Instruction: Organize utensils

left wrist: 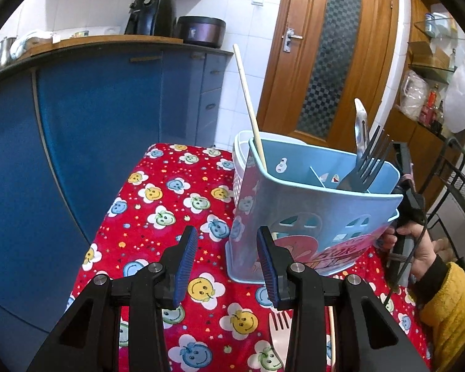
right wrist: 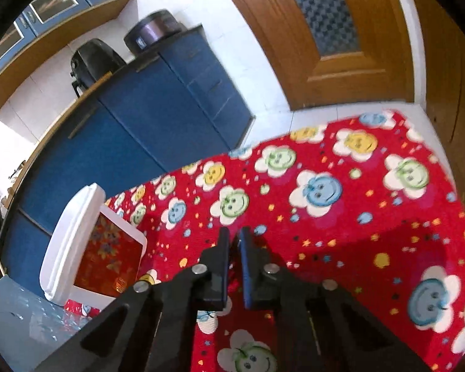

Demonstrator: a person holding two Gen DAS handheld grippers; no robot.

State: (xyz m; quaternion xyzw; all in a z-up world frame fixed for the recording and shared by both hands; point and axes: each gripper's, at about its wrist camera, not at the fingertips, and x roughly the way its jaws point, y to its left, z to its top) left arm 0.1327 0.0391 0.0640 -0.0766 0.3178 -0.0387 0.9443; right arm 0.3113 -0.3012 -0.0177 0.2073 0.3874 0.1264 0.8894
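Observation:
A light blue utensil holder (left wrist: pixel 310 217) stands on the red flowered tablecloth (left wrist: pixel 170 204). In it stand a wooden chopstick (left wrist: pixel 248 102), a dark fork (left wrist: pixel 365 161) and a pale metal utensil (left wrist: pixel 361 124). My left gripper (left wrist: pixel 226 231) is open just in front of the holder's near left corner, with nothing between its pads. A pink fork (left wrist: pixel 279 338) and another chopstick (left wrist: pixel 331 334) lie on the cloth under its right finger. My right gripper (right wrist: pixel 234 232) hangs shut and empty over the tablecloth (right wrist: pixel 325 186). A hand in a yellow sleeve (left wrist: pixel 418 248) carries it to the right of the holder.
A white-rimmed container (right wrist: pixel 77 241) stands at the left in the right wrist view. Blue kitchen cabinets (left wrist: pixel 93 124) run past the table's left and far sides. A wooden door (left wrist: pixel 331 62) is behind. A black wire chair (left wrist: pixel 455 186) stands to the right.

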